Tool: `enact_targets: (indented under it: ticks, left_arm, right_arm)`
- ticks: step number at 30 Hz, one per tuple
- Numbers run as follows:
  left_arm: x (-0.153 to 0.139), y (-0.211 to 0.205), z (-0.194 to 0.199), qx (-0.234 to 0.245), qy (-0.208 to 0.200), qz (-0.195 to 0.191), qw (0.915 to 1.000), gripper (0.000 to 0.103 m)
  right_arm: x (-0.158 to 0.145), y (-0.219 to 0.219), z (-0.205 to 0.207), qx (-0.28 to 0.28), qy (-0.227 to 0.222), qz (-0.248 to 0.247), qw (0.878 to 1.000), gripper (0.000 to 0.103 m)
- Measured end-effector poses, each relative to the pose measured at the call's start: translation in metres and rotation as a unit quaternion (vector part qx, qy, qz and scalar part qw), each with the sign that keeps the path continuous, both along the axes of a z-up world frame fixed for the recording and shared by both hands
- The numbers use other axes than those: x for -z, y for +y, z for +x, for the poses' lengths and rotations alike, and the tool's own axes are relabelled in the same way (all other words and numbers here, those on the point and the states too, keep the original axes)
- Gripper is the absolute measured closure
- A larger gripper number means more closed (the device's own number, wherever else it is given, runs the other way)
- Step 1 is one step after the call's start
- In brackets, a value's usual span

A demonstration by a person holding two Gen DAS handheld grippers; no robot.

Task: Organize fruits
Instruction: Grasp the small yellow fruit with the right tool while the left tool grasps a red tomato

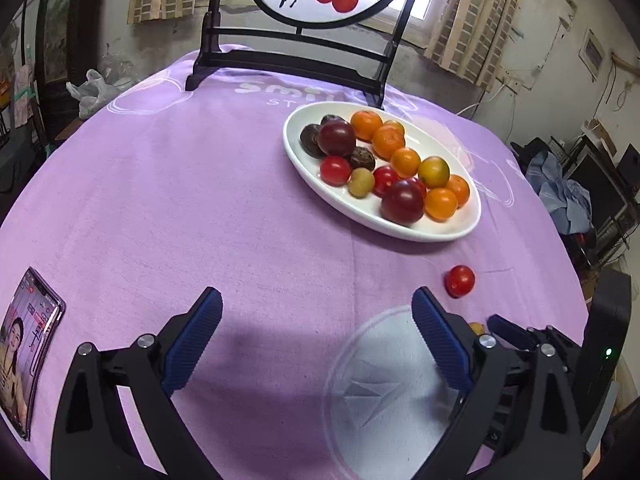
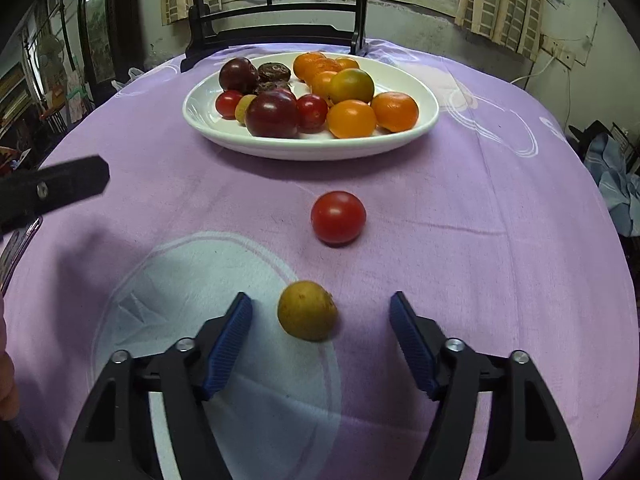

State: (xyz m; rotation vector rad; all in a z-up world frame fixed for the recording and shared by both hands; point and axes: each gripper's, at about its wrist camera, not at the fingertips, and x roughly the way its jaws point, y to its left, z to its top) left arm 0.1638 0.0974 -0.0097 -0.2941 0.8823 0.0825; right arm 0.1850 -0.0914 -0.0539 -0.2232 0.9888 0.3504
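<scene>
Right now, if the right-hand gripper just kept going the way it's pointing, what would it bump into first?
Most likely the small yellow-brown fruit lying on the purple cloth, between the right gripper's open fingers. The red tomato lies farther along, though depth is hard to judge.

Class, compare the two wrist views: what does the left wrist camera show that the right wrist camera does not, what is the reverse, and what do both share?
Only the left wrist view shows the phone lying screen-up on the cloth and the open, empty left claw seen whole.

Only the right wrist view shows the yellowish fruit plainly, lying loose between the open right claw's blue pads, untouched.

Both show the white plate of mixed fruit, the loose red tomato on the purple tablecloth, and the dark stand behind.
</scene>
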Motion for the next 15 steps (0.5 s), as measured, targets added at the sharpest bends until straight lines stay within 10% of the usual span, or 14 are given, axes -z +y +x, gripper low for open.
enact_targets:
  ticks: [5, 15]
  left_arm:
    - [0.0, -0.001, -0.001, 0.004, 0.0, -0.006, 1.0, 0.009]
    - [0.0, -0.001, -0.001, 0.005, -0.008, -0.012, 0.9999, 0.009]
  right_arm:
    - [-0.003, 0.006, 0.001, -0.01, -0.007, -0.001, 1.0, 0.075]
    - [-0.011, -0.006, -0.001, 0.016, -0.013, 0.013, 1.0, 0.076]
